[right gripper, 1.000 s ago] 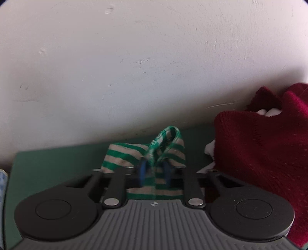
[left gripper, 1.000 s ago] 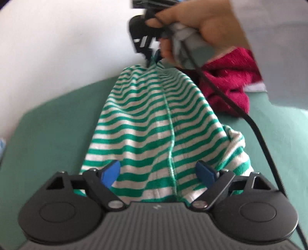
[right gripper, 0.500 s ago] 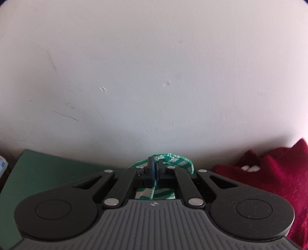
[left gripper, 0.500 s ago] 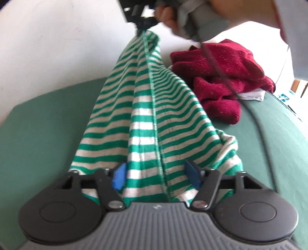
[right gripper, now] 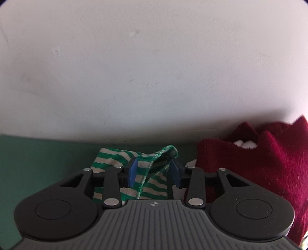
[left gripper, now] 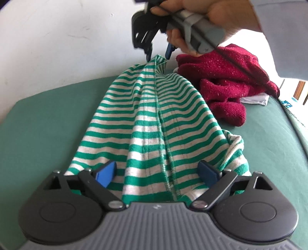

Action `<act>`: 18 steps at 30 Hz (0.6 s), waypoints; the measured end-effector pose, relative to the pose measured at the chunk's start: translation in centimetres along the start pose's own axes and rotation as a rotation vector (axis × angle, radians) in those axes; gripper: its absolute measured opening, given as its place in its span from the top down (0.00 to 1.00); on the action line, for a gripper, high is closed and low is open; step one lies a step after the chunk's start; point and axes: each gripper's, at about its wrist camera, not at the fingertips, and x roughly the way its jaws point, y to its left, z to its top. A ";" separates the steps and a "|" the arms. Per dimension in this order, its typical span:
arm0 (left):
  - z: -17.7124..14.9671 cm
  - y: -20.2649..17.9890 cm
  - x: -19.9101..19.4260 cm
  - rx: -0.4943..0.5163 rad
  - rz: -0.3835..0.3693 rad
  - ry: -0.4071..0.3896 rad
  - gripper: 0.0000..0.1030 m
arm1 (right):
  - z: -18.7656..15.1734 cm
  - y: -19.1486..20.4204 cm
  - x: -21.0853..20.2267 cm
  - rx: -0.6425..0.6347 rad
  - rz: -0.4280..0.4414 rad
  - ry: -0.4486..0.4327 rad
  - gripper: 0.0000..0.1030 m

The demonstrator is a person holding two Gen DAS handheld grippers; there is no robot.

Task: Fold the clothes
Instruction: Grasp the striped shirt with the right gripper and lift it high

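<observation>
Left wrist view: a green-and-white striped garment (left gripper: 154,123) is being shown lying lengthwise on a green-covered surface (left gripper: 48,119), its near hem lying between the spread blue fingers (left gripper: 106,173) of the left gripper (left gripper: 156,174), which are being held wide apart and are closed on nothing. At the garment's far tip, the right gripper (left gripper: 157,52) is being seen from outside, gripped by the person's right hand (left gripper: 202,17), with its fingers parted on either side of the raised fabric tip. A crimson knitted garment (left gripper: 227,84) is being shown heaped to the right, with a white item (left gripper: 254,100) just beside it.

Right wrist view: only the striped garment's tip (right gripper: 152,165) is being shown, lying loose between the separated fingers (right gripper: 133,172) of the right gripper (right gripper: 154,171). A white wall (right gripper: 154,67) is filling the background.
</observation>
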 end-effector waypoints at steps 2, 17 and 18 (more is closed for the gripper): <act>-0.1 0.0 0.0 0.000 0.000 0.001 0.09 | 0.0 0.6 0.7 -0.014 -0.036 0.015 0.58; -0.5 -0.6 -0.5 0.023 0.021 -0.014 0.12 | -1.0 -2.9 0.1 0.132 0.118 -0.097 0.97; -0.5 -0.6 -0.5 0.023 0.018 -0.015 0.14 | -0.8 -2.8 -0.5 0.124 0.117 -0.111 0.97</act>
